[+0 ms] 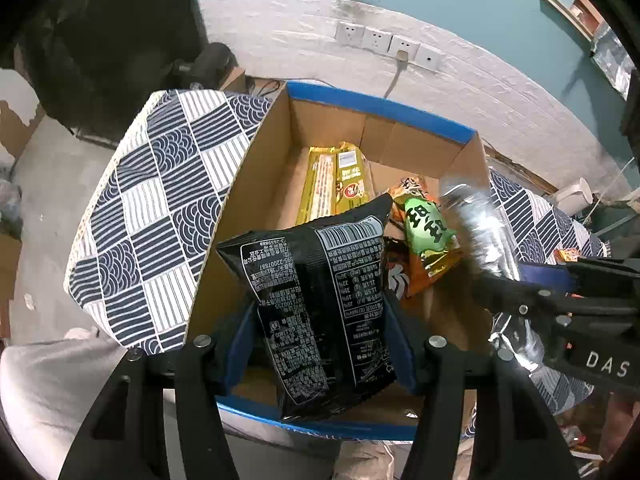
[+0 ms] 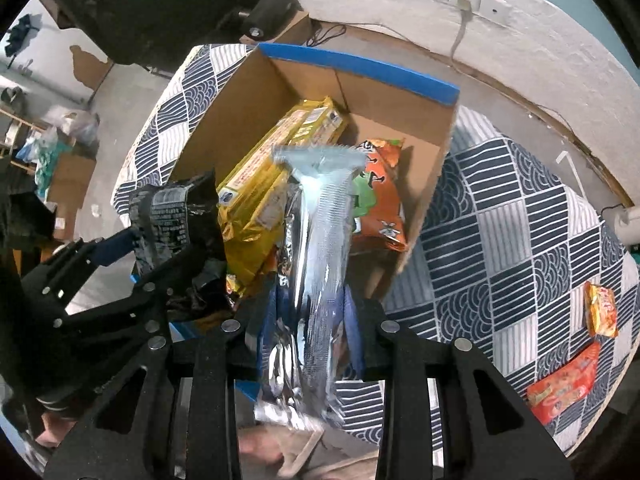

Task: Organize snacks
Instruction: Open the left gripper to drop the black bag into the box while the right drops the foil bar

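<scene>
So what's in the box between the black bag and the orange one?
The long yellow packet lies between the black bag and the orange bag, seen from the right wrist.

You're in a rough spare room or storage space, not a kitchen or shop. Whitewashed brick wall [image 1: 460,92] under teal paint with a row of sockets [image 1: 390,45], bare concrete floor [image 1: 52,208], loose boxes [image 2: 68,184] and bags [image 2: 76,126] along the edge. You work at a table under a blue patterned cloth [image 2: 520,216], with a cardboard box [image 2: 372,66] on it.
</scene>
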Demonstrator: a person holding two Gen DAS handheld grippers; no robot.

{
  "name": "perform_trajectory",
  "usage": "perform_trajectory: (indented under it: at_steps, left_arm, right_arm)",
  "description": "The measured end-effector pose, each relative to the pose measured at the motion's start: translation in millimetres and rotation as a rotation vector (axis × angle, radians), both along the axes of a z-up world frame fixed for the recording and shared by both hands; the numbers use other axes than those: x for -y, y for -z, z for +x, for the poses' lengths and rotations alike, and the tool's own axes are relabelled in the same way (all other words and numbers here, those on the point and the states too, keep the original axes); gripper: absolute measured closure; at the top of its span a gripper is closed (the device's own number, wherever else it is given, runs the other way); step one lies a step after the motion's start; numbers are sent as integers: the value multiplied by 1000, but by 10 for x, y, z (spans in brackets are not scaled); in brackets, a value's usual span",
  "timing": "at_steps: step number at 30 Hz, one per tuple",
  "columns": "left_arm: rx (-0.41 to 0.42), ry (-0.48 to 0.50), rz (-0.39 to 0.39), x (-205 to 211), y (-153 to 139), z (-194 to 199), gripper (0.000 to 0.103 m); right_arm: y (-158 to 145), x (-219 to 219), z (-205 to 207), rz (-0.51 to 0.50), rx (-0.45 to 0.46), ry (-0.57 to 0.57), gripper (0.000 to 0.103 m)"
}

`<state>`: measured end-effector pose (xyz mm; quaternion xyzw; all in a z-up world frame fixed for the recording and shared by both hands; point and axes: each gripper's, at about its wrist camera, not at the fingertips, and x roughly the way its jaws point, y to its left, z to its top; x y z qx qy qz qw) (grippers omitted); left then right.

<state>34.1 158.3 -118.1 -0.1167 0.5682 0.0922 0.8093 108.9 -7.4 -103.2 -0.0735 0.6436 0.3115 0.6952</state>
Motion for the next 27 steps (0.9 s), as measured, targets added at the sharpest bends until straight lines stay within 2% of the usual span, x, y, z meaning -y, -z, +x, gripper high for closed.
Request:
perform_trajectory:
  at_steps: [4, 7, 8, 10, 11, 17, 19, 21, 27]
  left_arm:
    - [-13, -14, -17, -19, 11, -7, 38]
    - [-29, -21, -14, -30, 14, 7, 28]
    - [-21, -22, -12, -28, -4, 3, 27]
    - [-11, -26, -7, -14, -33, -8, 24]
    - [-9, -26, -8, -9, -44, -8, 24]
    - [14, -20, -32, 77, -141, -19, 24]
    - [21, -9, -32, 130, -172, -15, 24]
    - [27, 3, -31, 194, -194, -10, 24]
    - [35, 36, -44, 400, -219, 12, 24]
  right_arm:
    - [33, -12, 19, -1, -9, 5, 72]
    - [45, 13, 27, -8, -10, 13, 72]
    - [41, 32, 30, -11, -7, 18, 72]
    - [25, 70, 36, -14, 5, 26, 64]
    - [14, 94, 38, -16, 13, 31, 62]
    - [-38, 220, 72, -30, 38, 51, 62]
    - [-60, 267, 75, -33, 47, 60, 59]
    - [-77, 335, 73, -30, 55, 74, 51]
    - [-100, 545, 61, -36, 65, 98, 50]
